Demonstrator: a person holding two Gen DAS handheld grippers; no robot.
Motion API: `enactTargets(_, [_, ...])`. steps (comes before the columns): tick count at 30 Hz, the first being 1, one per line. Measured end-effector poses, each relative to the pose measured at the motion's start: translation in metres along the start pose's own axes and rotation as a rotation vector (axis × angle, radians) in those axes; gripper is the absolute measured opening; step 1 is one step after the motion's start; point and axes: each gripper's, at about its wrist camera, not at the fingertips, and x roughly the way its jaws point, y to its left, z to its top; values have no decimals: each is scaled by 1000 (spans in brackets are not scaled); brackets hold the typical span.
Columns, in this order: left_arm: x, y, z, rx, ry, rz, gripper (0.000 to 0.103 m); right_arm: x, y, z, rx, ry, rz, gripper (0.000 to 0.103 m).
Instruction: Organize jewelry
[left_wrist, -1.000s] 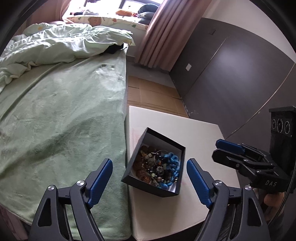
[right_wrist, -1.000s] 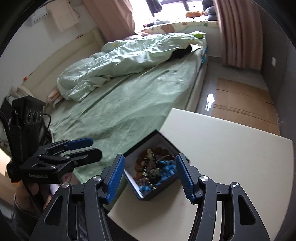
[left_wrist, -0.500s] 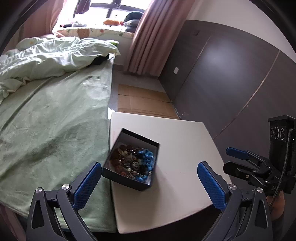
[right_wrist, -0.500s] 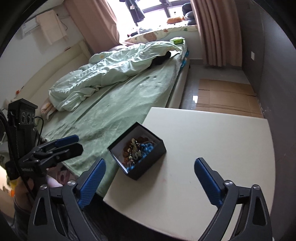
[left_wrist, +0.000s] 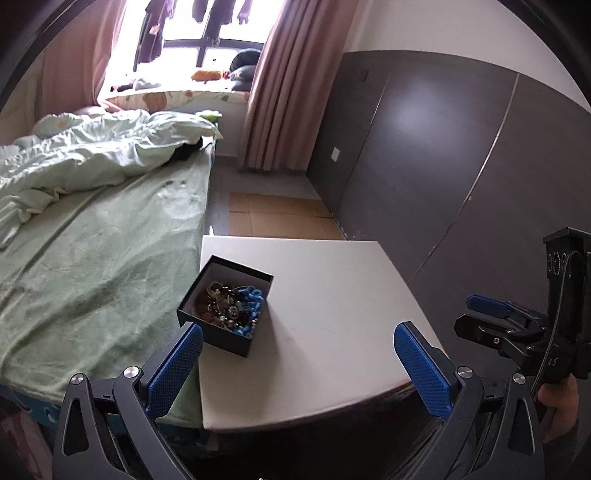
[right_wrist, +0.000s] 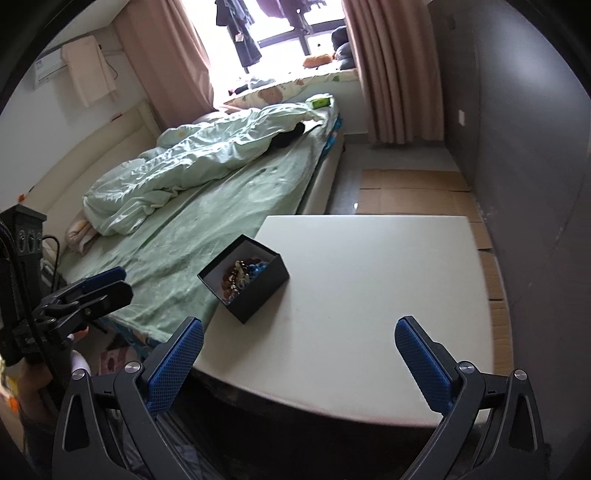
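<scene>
A green-sheeted bed (left_wrist: 99, 251) is filling the left side of the left wrist view, with a rumpled duvet (left_wrist: 92, 155) lying across its far end. Just beside the bed, a white tabletop (left_wrist: 332, 295) is carrying a black box (left_wrist: 225, 304) near its left edge. The box is sitting open, holding a tangle of jewelry (left_wrist: 231, 302) with blue beads (left_wrist: 251, 301) on its right side. The left claw (left_wrist: 297, 352) is hanging released over the near edge of the tabletop, its blue pads spread wide, gripping nothing. Further right, the right claw (right_wrist: 299, 354) is likewise gaping wide and empty over the tabletop's near edge, well apart from the box. A dark wall panel (left_wrist: 443, 155) is closing off the right.
</scene>
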Motion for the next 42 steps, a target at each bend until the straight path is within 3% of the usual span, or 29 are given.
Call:
enactTargets(21, [-108,-61,-66,115,-184,69,103,-114,12,-69,2,-154,-94,103])
enactTargets(34, [-159,-60,-97,113,-315,79,103,-162,36,-106,-17,-252,-157,103])
enactTargets(42, [-166,-64,-104,135,-327,102,103,-179,38,-124,6,-303,-138,103])
